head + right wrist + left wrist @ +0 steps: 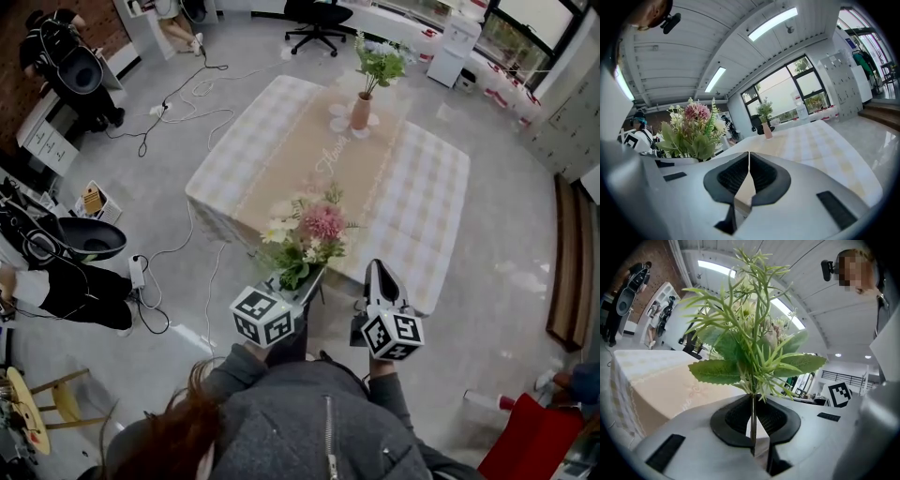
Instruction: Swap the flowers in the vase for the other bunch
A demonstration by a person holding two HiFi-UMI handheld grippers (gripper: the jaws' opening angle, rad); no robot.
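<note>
left gripper (753, 420) is pinched almost closed on the thin stems of the new bunch (309, 234). it holds the bunch upright, so the pink and white heads stand clear above the jaws and nothing gets crushed. it hangs at the near edge of the table (427, 197). right gripper (749, 176) is just beside it at that same edge, jaws together with nothing between them. my guess is it's free so it can pull the old flowers (378, 58) out. those are in the pink vase (362, 111), which stands on the beige runner (309, 159) toward the far end of the table, well apart from both grippers. so the swap itself hasn't begun: the vase is full and the new bunch is in the air. one hand carrying and one spare makes sense, since the vase has to be emptied before anything goes in.
</note>
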